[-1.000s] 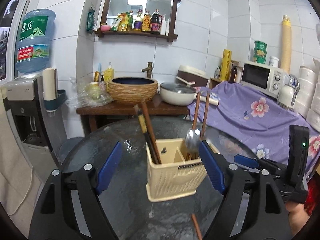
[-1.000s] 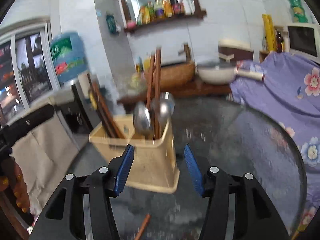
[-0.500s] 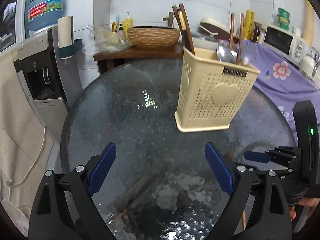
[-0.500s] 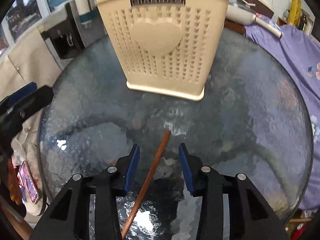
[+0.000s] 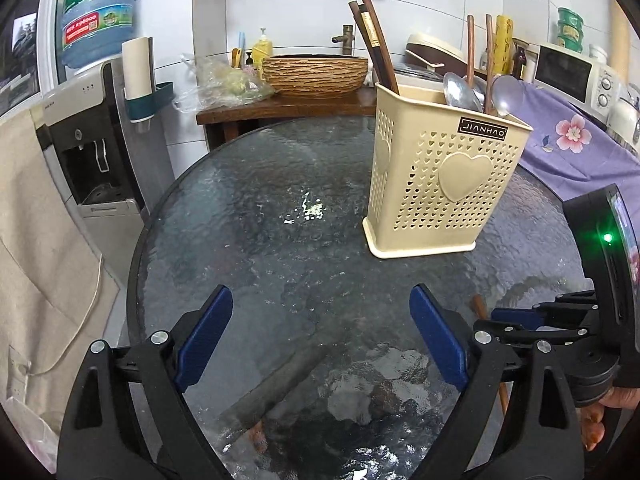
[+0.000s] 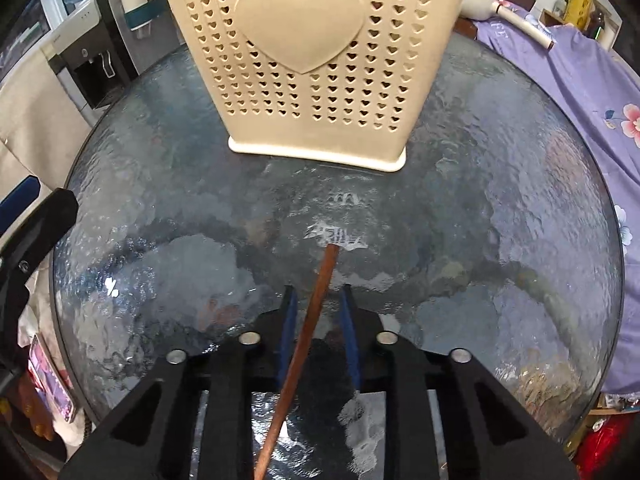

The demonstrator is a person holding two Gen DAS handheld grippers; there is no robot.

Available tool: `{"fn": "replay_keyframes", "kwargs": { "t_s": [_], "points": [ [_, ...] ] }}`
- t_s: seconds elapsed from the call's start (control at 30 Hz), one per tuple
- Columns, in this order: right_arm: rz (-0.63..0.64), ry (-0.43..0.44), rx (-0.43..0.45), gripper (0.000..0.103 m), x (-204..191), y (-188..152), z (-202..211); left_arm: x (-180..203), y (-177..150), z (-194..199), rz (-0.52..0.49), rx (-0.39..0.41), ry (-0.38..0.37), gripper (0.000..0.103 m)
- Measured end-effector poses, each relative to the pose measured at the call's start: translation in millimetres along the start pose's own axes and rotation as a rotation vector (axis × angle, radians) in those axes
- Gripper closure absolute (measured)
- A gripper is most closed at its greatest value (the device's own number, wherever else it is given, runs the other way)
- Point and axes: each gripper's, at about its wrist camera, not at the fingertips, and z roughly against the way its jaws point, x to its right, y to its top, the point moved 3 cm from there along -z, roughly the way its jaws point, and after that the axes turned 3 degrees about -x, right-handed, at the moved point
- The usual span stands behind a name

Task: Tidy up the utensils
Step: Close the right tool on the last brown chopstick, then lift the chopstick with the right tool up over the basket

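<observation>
In the left wrist view, your left gripper (image 5: 320, 340) hangs over the dark round textured-glass table (image 5: 248, 208) with its blue pads spread wide and nothing between them. The cream perforated plastic utensil holder with a heart on its face (image 5: 440, 184) stands ahead and to the right, already carrying steel spoons and dark chopsticks. At the right edge, your right gripper (image 5: 516, 316) sits low on the glass, just beside the end of a thin reddish-brown wooden chopstick (image 5: 479, 306).

In the right wrist view, that chopstick (image 6: 316, 304) lies flat on the table and runs between the right gripper's (image 6: 318, 316) pads, its long axis pointing away towards the holder (image 6: 316, 60), slightly slanted, far tip nearer the right pad. The jaws have just been closing around it and now stand narrow; a sliver of gap seems to remain on each side, so I judge the pinch not yet made. Your right hand is the nearer one; the holder lies straight ahead along the stick.
</observation>
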Motion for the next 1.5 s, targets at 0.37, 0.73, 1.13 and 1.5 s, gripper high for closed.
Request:
{"fn": "replay_keyframes", "kwargs": {
  "t_s": [0.37,0.73,1.13,1.5],
  "points": [
    [-0.064,0.078,-0.004,0.097,10.7,2.0,0.5,0.9,-1.6,1.7,-0.011,0.005,-0.01,0.014],
    [-0.098,0.229,0.148,0.097,31.4,0.6,35.0,3.5,1.0,6.2,-0.018,0.005,-0.015,0.014],
    [-0.026,0.402,0.445,0.097,46.0,-0.9,131.7,9.6,2.8,12.8,-0.002,0.018,-0.032,0.014],
    [0.031,0.424,0.6,0.097,49.9,11.4,179.9,11.8,8.8,23.3,-0.001,0.044,-0.017,0.014]
  ]
}}
